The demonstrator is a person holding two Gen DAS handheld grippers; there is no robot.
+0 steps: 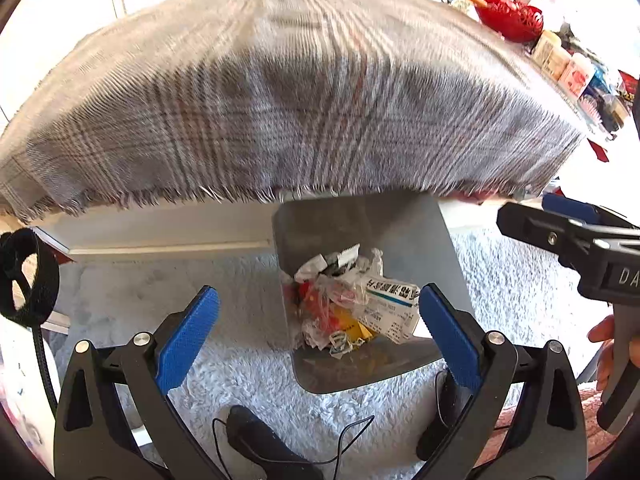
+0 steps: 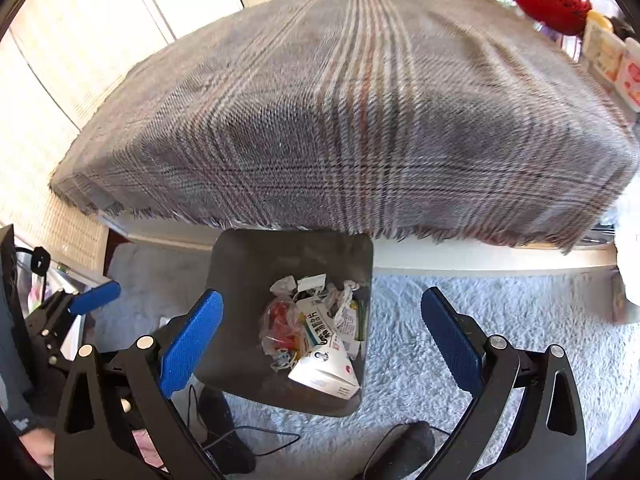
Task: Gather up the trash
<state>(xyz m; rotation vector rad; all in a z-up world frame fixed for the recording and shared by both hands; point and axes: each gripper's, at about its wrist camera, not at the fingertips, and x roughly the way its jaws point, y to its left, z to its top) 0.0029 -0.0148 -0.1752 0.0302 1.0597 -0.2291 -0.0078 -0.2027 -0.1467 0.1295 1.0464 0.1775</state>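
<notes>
Trash bin [image 2: 240, 264] holds a Chinese-lettered white medicine box [image 2: 326, 372].

White cardboard medicine box with a teal band [image 1: 390, 304], lying in the grey bin [image 1: 424, 232] — black Chinese characters printed along it, too distorted to transcribe; fine print below illegible.

Black body of the right gripper [image 1: 576, 240], at right edge in left wrist view — white raised letters "DA", remainder cut off.
</notes>
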